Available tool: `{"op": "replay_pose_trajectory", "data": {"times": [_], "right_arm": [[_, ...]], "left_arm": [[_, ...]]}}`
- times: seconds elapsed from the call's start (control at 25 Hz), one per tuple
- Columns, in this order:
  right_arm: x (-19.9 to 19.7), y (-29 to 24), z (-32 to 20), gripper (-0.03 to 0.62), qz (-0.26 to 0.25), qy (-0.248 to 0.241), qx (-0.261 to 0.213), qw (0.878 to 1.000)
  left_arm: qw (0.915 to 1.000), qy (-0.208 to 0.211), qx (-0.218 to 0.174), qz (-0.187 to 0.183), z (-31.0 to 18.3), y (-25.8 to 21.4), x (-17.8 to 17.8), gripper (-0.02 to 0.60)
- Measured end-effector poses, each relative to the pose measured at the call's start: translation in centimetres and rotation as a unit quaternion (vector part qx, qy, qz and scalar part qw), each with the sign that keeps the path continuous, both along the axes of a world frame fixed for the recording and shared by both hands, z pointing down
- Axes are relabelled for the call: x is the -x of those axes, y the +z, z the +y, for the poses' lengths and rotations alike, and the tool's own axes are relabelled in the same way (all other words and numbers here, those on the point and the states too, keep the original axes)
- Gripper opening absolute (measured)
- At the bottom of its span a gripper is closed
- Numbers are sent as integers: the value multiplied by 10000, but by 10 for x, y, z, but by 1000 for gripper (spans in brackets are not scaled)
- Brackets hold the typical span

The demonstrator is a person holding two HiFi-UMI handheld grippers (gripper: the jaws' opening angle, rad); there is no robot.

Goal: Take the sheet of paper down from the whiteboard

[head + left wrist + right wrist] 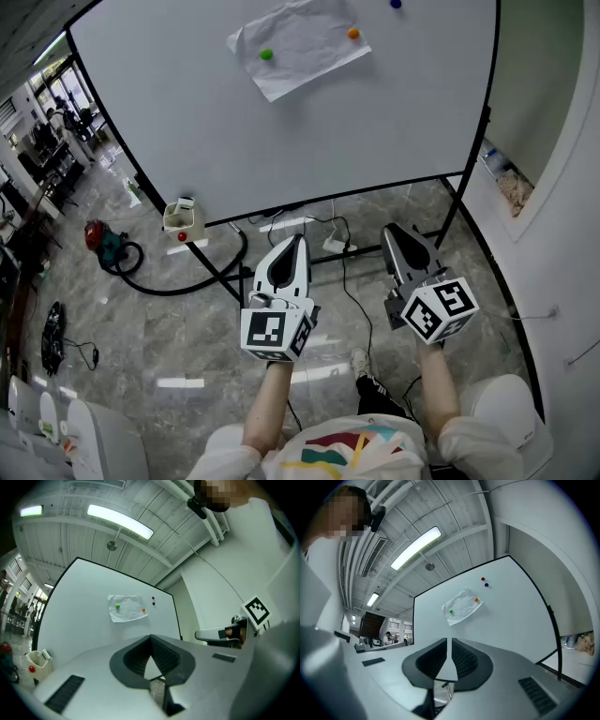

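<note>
On the white whiteboard (281, 141) hangs a crumpled white paper sheet (302, 45). Well below, the left gripper (298, 242) and right gripper (394, 232) are clenched, empty.

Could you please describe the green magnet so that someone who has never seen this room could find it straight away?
Find the large whiteboard in its black frame; a crumpled sheet of paper hangs tilted near its top. The green magnet sits on the paper's left part, whereas the orange magnet pins the right corner and the blue magnet is on bare board.
</note>
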State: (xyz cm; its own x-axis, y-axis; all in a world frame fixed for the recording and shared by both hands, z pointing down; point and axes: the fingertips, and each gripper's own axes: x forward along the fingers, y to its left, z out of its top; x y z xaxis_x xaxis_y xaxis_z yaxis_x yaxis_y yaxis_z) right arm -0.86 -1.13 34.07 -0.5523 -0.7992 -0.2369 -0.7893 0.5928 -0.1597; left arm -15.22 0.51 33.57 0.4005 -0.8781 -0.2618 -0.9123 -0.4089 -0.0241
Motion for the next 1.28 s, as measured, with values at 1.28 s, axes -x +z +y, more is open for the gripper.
{"op": "replay_pose_trajectory", "data": {"times": [1.28], "right_arm": [[-32,-178,-425,114,-1725,-733,112,9822]], "left_arm": [[9908,-816,-1018,-358,-356,-157,8,141]]}}
